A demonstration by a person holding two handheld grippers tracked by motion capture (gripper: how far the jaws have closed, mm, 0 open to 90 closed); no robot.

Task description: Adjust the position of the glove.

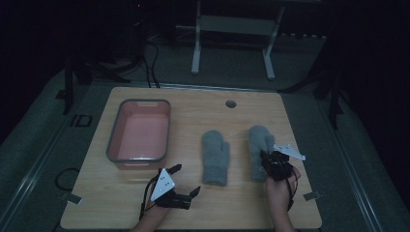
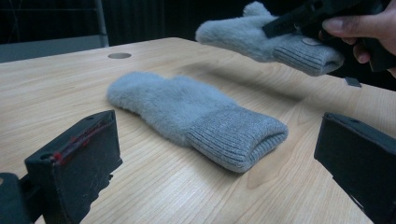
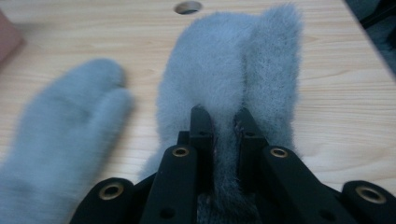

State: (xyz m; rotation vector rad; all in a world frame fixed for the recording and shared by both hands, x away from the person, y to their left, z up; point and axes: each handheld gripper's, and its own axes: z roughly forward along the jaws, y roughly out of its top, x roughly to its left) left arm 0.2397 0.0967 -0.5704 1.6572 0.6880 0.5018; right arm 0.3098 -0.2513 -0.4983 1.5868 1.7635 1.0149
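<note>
Two fluffy grey mittens are on the wooden table (image 1: 193, 208). The left mitten (image 1: 215, 155) (image 2: 196, 119) (image 3: 60, 140) lies flat with its ribbed cuff toward me. My right gripper (image 1: 268, 162) (image 3: 223, 116) is shut on the right mitten (image 1: 259, 145) (image 3: 233, 70), pinching a fold of its fleece, and the left gripper view shows that right mitten (image 2: 266, 39) lifted off the wood. My left gripper (image 1: 186, 180) (image 2: 215, 163) is open near the front edge, aimed at the left mitten's cuff with nothing between its jaws.
A grey-rimmed pink basin (image 1: 167, 128) stands at the left of the table. A round cable hole (image 1: 230, 103) (image 2: 119, 55) (image 3: 187, 7) sits near the far edge. Beyond the table stand a white frame's legs (image 1: 195, 53) and dark floor cables (image 1: 150, 63).
</note>
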